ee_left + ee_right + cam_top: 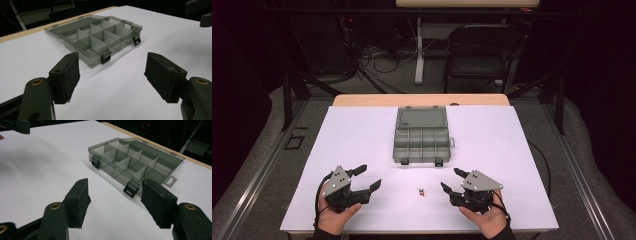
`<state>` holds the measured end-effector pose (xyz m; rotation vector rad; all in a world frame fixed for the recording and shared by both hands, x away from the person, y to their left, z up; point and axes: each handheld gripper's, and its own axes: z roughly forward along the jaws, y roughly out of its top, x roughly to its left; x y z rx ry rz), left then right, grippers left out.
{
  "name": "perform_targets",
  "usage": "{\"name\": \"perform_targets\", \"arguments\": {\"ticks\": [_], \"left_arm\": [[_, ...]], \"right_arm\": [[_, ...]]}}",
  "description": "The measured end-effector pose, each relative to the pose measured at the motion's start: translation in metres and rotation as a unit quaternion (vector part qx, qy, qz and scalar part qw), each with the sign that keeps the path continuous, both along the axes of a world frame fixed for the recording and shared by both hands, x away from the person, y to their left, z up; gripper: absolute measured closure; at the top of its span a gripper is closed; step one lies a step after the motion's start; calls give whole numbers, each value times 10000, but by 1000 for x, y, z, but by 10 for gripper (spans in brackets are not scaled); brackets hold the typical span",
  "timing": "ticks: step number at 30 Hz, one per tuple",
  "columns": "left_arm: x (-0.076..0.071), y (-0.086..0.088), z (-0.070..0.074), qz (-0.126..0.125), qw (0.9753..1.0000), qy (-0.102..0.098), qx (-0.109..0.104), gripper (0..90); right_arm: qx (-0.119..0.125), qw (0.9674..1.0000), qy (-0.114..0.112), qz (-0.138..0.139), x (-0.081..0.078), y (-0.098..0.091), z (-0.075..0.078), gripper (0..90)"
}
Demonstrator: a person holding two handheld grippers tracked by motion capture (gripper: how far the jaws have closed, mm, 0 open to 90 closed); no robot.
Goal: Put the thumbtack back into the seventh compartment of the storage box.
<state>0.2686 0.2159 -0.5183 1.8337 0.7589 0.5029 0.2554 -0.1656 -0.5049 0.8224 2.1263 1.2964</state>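
Observation:
An open, smoke-grey plastic organiser box [421, 137] [100, 35] [132, 162] lies in the middle of the white-covered table [357, 135], its lid folded back and its compartments looking empty. A tiny red-and-white piece [421, 191] lies on the sheet near the front edge. My left gripper [369, 176] [112, 77] rests to the left of that piece with its jaws wide apart and nothing between them. On the other side of the piece, my right gripper [450, 179] [115, 202] is open and also holds nothing. Both grippers point toward the box.
The box's two black latches [404, 161] hang open on its near side. A wooden table edge [422, 99] shows beyond the white sheet. A dark chair [482, 50] and cables stand on the floor behind the table.

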Motion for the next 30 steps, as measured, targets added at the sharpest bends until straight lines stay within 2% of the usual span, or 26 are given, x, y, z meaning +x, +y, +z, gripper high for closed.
{"name": "perform_targets", "arguments": {"ticks": [8, 13, 19, 30], "left_arm": [[-1, 1, 0, -25, 10000, -17, -32, 291], [0, 1, -1, -15, 10000, 75, -55, 278], [1, 3, -2, -18, 9999, 131, -69, 274], [2, 2, -3, -61, 9999, 141, -39, 275]], "right_arm": [[36, 9997, 192, 139, 13, 20, 7, 414], [125, 9992, 297, 235, 19, 29, 4, 427], [-66, 9985, 429, 340, 20, 37, -10, 461], [-238, 9961, 715, 467, 22, 38, -29, 547]]}}
